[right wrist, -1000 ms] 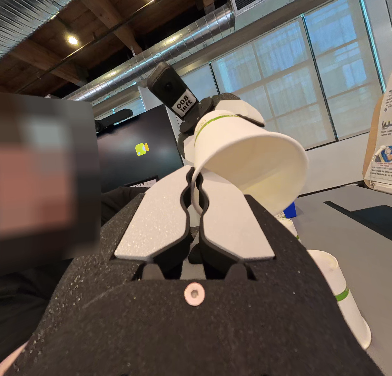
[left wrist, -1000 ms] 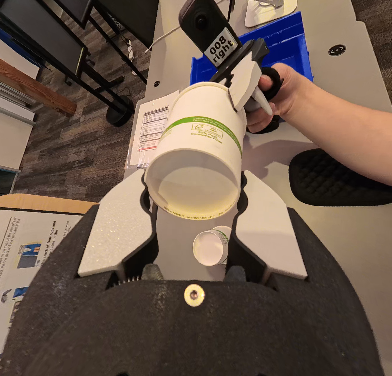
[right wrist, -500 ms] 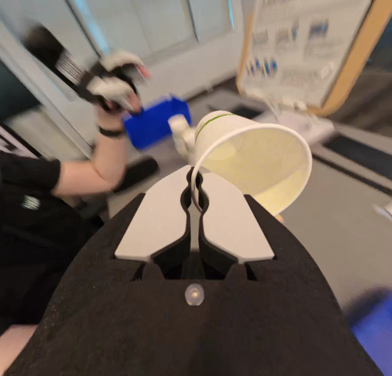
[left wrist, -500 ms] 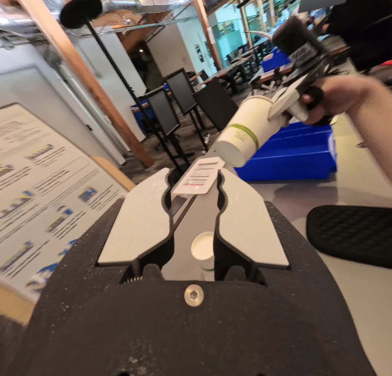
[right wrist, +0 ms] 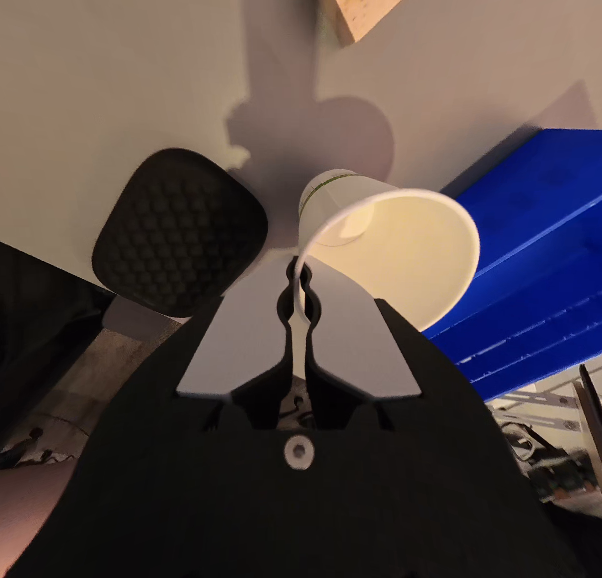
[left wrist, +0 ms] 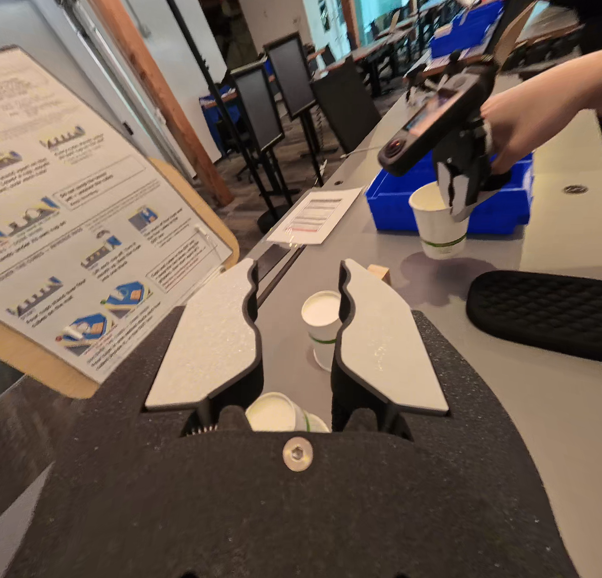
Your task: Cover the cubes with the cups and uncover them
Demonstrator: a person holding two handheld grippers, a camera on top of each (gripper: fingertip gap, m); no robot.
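Jaws of the right gripper (right wrist: 300,277) pinch one cup's rim; the left gripper (left wrist: 297,275) has its jaws spread, holding nothing.

Nearest the left gripper, two upturned cups stand base-up on the grey worktop (left wrist: 488,415): one (left wrist: 282,412) at the jaws' root, one (left wrist: 322,322) between them. Just beyond lies a wooden cube (left wrist: 379,273), uncovered. Farther off, the held cup (left wrist: 438,225) hangs mouth-up, long axis near upright, just above the worktop, before a blue bin (left wrist: 495,212) and beside a black pad (left wrist: 537,311).
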